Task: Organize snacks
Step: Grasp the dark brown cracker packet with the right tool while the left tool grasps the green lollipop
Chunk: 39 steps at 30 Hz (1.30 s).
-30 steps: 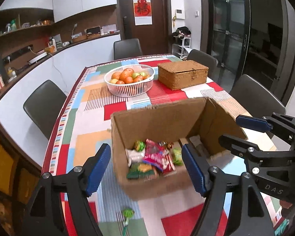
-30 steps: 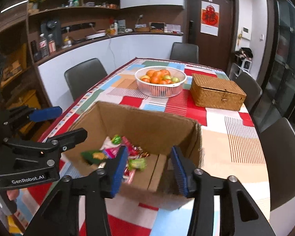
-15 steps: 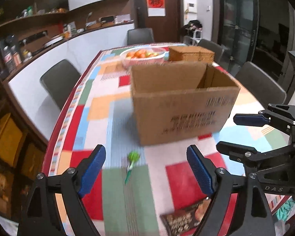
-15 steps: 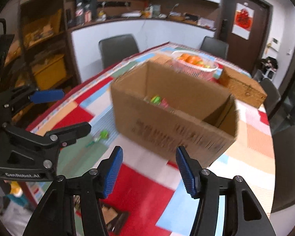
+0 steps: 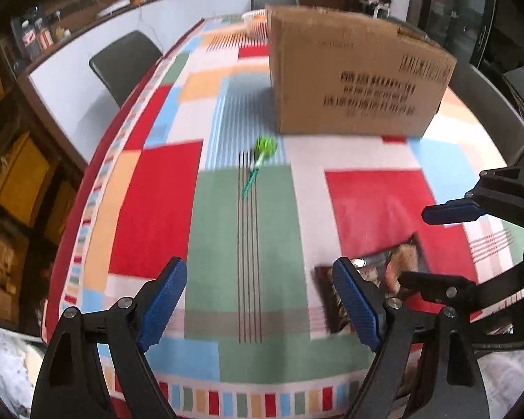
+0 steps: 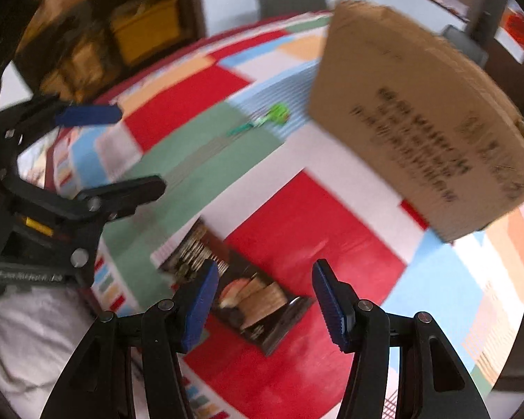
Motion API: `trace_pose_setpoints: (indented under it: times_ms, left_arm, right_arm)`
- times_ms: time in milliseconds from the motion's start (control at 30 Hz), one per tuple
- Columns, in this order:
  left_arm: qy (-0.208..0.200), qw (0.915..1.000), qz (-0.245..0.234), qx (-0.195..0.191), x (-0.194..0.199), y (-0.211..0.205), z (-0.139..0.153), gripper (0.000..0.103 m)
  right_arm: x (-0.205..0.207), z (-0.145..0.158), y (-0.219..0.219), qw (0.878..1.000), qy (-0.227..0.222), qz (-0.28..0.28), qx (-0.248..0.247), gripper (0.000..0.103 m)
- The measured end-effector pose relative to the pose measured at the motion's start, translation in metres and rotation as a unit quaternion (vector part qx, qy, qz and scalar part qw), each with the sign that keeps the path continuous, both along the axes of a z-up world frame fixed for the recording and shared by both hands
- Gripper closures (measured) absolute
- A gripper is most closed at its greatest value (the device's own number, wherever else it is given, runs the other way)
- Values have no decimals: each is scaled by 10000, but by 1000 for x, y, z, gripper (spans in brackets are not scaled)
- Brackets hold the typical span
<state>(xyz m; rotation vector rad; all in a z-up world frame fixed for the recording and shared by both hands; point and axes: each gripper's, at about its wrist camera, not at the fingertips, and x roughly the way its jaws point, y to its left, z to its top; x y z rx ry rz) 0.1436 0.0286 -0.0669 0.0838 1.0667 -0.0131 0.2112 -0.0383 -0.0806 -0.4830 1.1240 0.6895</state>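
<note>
— Were the grippers holding anything?
— No. The left gripper (image 5: 260, 305) and right gripper (image 6: 263, 302) gaped empty, above a dark snack packet (image 6: 253, 296) on the tablecloth (image 5: 241, 237); a lollipop (image 5: 262, 153) lay near the cardboard box (image 5: 353, 76).

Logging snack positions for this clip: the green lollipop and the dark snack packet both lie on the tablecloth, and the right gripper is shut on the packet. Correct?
Not quite. The right gripper is open above the dark snack packet, not shut on it, as the right wrist view shows. The green lollipop and packet do lie on the tablecloth.
</note>
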Motion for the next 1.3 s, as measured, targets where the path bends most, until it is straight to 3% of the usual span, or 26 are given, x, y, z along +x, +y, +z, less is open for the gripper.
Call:
trace_pose_setpoints:
  times_ms: [333,533,900,1067,1300]
  left_arm:
    - [347,9991,214,-79,-4,14,-19,17]
    - [562,9973,358,-319,-1,24,-30,17]
    - [667,9959,458,-416,11,32,-44,18]
    - [664,9959,407,-455,20,32,-48,18]
    - [423,9982,116,-407,36,28,-45,18]
  right_arm:
    - [-13,-42,24,9928,530,819,-702,44]
    - [-5,-51,41,9900,337,1076,-852,39]
    - [31,-60,43,9967,523,495,-384,39]
    - [36,-60,37,9989,439,91,-169,52]
    - [41,-57,20,9978,397,-518,149,53]
